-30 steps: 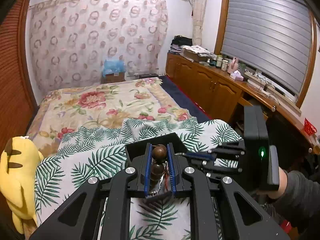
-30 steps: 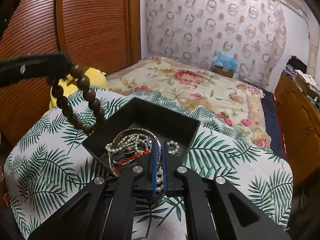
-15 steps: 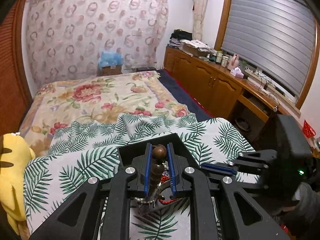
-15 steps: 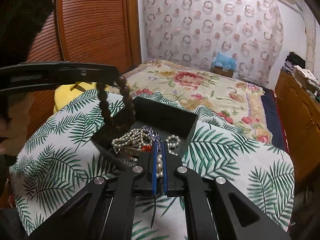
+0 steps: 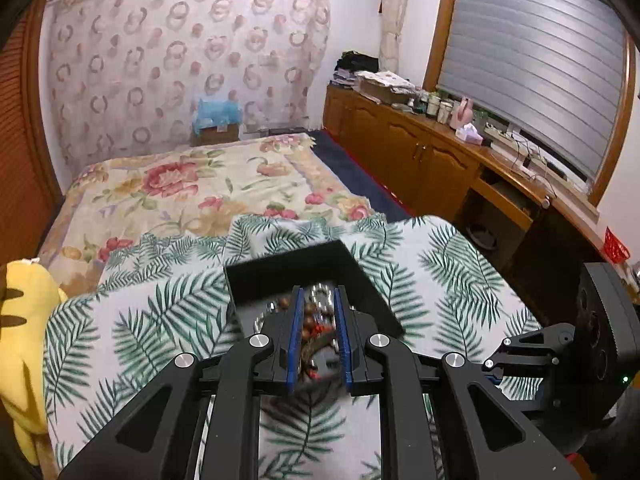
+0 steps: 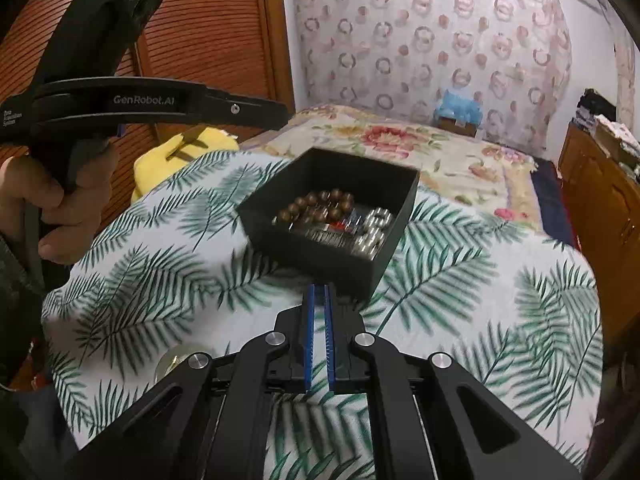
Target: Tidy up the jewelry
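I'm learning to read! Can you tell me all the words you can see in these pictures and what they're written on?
"GenRobot.AI": white letters on the side of the left gripper, seen from the right wrist camera.
Small white print at the left end of the same gripper body: too small to read.
Bottles and boxes on the wooden cabinet in the left wrist view: too small and blurred to read.
No other words show.

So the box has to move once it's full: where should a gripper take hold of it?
Pinch one wall of the box from above, one finger inside, one outside. The near wall is thin, upright and bare, facing the right gripper; the beads and pearls fill the floor but leave the rim free.
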`<action>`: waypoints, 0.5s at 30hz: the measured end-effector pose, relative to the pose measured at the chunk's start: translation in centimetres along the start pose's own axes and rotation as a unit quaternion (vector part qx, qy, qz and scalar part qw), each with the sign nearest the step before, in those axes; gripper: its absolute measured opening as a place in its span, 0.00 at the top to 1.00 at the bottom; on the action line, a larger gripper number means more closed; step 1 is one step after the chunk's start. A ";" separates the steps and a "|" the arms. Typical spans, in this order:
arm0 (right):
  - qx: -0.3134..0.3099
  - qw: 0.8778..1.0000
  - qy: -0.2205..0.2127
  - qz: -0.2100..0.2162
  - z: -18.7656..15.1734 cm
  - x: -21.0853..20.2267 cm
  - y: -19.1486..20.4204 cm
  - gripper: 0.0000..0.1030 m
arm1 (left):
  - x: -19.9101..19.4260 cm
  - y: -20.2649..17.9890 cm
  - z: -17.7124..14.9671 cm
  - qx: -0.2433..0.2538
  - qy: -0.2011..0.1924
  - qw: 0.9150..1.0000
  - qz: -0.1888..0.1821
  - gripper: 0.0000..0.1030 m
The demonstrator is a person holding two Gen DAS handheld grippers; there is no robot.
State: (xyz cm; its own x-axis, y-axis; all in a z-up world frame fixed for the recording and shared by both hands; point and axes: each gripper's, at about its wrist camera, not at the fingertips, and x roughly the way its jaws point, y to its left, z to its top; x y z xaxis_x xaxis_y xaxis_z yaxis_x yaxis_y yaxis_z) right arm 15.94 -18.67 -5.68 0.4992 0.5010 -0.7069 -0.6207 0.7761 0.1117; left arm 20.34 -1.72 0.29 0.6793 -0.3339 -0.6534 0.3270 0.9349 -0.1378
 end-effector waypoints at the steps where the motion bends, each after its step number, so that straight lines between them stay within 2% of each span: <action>1: 0.001 1.000 0.003 0.001 -0.3 0.0 0.2 0.94 | -0.2 -0.1 -0.7 0.000 0.004 1.000 0.000 0.86; 15: -0.002 0.999 0.037 0.009 -5.6 0.3 3.3 0.90 | -1.5 -0.7 -9.1 0.000 0.039 0.999 0.003 0.86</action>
State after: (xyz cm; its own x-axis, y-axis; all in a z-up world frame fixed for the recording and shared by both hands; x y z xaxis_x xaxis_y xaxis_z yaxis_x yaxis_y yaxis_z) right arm 10.70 -18.06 -9.43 0.4424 0.4855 -0.7540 -0.6316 0.7656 0.1224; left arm 13.09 -0.78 -5.39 0.6284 -0.3175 -0.7101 0.3229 0.9370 -0.1332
